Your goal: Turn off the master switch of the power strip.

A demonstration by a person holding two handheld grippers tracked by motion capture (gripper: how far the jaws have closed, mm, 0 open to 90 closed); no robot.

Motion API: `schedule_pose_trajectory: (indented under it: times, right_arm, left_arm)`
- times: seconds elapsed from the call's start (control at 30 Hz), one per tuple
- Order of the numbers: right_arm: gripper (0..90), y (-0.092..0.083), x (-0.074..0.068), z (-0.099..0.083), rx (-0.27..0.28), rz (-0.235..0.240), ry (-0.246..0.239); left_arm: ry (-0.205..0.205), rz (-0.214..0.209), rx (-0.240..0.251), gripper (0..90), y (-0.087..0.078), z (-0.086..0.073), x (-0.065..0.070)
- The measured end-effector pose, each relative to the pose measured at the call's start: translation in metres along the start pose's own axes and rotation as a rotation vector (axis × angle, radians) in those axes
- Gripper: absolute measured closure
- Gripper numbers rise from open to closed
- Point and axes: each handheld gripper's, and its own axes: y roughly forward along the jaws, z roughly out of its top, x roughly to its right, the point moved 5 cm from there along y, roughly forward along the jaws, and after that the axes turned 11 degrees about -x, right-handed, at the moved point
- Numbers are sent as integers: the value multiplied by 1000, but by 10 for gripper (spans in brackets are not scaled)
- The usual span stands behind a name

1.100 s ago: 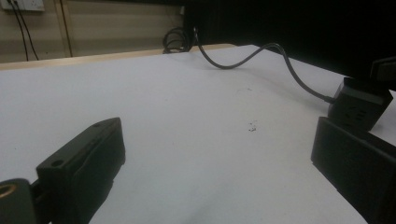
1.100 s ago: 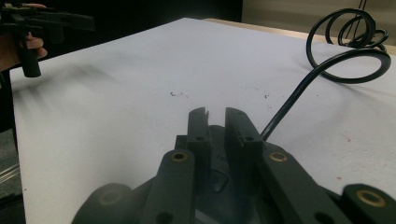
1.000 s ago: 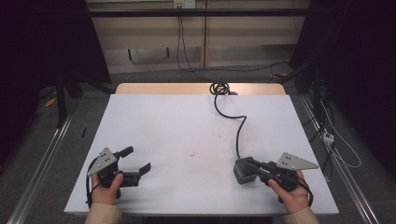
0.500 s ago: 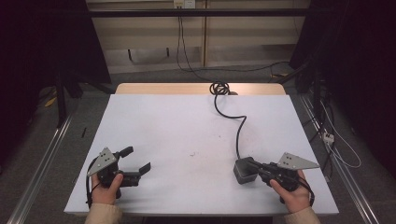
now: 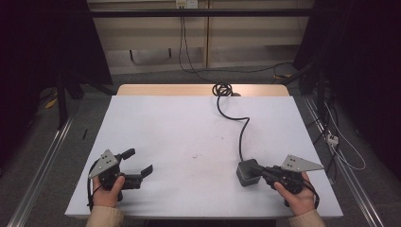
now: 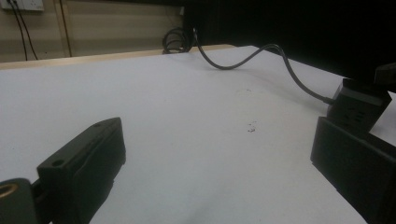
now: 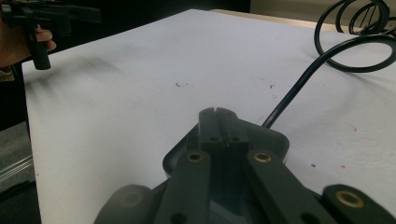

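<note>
A dark grey power block [image 5: 246, 173] lies on the white table [image 5: 189, 127] at the front right, and its black cable [image 5: 243, 128] runs back to a coil [image 5: 222, 89] at the far edge. My right gripper [image 5: 259, 169] is shut, its jaws pressed together and lying over the top of the block [image 7: 271, 137] with nothing between them [image 7: 222, 117]. At the front left my left gripper [image 5: 139, 161] stands open above the bare table [image 6: 196, 140], nothing between its jaws [image 6: 219, 154]. The block [image 6: 358, 105] is to the right in the left gripper view.
The cable [image 7: 299, 86] curves across the table's right half from the coil [image 7: 359, 32]. Small dark specks [image 5: 195, 155] mark the table's middle. A metal rail [image 5: 42, 165] runs along the floor on the left, and loose wires [image 5: 331, 137] lie on the right.
</note>
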Motion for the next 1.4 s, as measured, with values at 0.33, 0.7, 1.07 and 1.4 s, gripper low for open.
schedule_pose_trajectory:
  times: [0.33,0.7,1.07,1.4]
  right_arm:
    - [900,-1,0,-1,-11,3,-5]
    - [900,-1,0,-3,-26,9,-9]
    - [900,0,1,-3,-35,4,-14]
    - [900,1,1,-4,-46,-7,-22]
  left_arm:
    - [0,3,-2,28,0,0,0]
    - [-3,1,-1,28,0,0,0]
    - [0,4,-2,28,0,0,0]
    - [2,6,0,28,0,0,0]
